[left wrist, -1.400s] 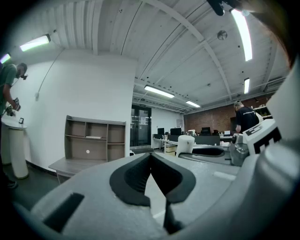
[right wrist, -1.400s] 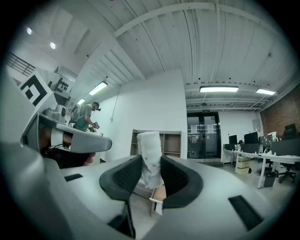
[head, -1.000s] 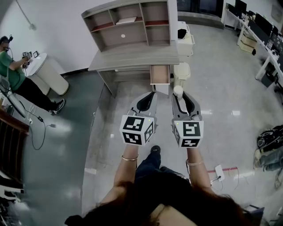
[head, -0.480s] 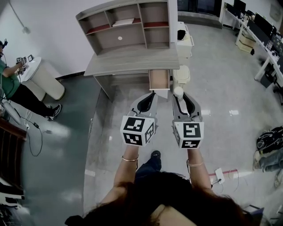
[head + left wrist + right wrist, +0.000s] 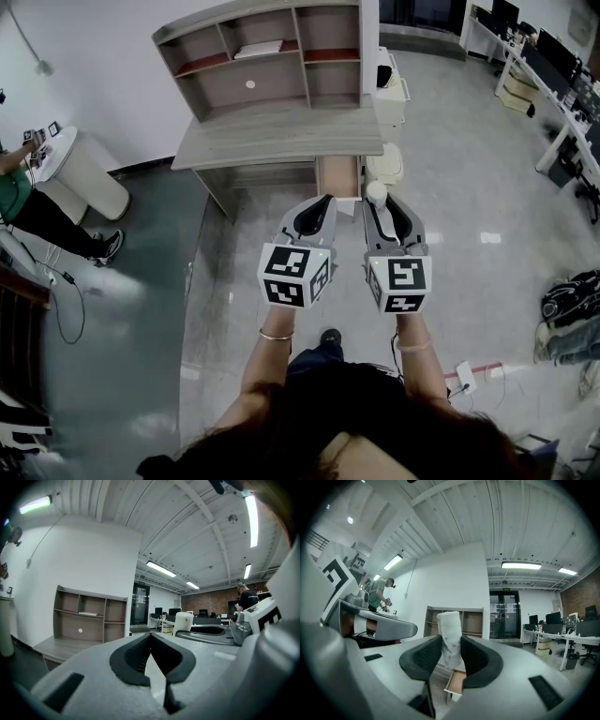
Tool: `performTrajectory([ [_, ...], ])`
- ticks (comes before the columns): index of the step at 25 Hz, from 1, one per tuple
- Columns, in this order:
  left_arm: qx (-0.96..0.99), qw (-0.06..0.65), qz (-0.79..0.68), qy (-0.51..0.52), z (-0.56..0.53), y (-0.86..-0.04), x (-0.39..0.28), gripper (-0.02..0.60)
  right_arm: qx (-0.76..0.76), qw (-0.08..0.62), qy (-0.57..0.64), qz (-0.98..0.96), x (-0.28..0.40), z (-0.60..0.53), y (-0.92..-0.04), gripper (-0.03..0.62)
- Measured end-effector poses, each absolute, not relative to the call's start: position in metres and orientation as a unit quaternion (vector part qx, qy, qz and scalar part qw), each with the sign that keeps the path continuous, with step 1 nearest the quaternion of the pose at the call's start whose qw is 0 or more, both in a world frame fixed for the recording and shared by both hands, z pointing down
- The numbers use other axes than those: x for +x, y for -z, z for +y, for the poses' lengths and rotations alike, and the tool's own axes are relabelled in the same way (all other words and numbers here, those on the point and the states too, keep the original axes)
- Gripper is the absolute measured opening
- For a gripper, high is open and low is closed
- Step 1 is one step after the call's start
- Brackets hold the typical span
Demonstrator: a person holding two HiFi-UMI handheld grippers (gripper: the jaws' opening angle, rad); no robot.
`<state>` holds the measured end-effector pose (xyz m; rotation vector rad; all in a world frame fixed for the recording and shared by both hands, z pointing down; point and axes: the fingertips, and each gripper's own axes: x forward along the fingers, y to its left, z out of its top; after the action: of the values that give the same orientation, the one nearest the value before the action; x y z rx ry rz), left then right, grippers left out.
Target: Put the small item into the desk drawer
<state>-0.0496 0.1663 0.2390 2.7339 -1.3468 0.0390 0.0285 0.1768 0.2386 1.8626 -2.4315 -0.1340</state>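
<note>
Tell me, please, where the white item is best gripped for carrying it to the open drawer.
Its lower half, pinched from both sides, as the right gripper does: the white item stands upright, tall and narrow, so a side grip probably holds it steady, top free.

Person in green top [image 5: 11, 192] beside round white table [image 5: 82, 173], monitor-laden desks [image 5: 548, 70] far right, dark bag [image 5: 570, 292] on floor

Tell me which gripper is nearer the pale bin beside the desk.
Right. The right gripper, holding the white item, is just in front of the bin; the left gripper is further left, facing the open drawer.
</note>
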Motion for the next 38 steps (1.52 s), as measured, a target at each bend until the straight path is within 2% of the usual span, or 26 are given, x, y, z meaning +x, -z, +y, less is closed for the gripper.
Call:
performTrajectory([
  [25,0.910,0.064,-0.409,-0.010,0.064,-0.252,-0.064,0.015,0.629,0.042,0.048,-0.775,0.010,0.080,-0.244,0.121],
  [38,0.909,0.076,-0.410,-0.022,0.008,-0.272,-0.045,0.015,0.618,0.055,0.037,-0.783,0.021,0.019,-0.266,0.121],
])
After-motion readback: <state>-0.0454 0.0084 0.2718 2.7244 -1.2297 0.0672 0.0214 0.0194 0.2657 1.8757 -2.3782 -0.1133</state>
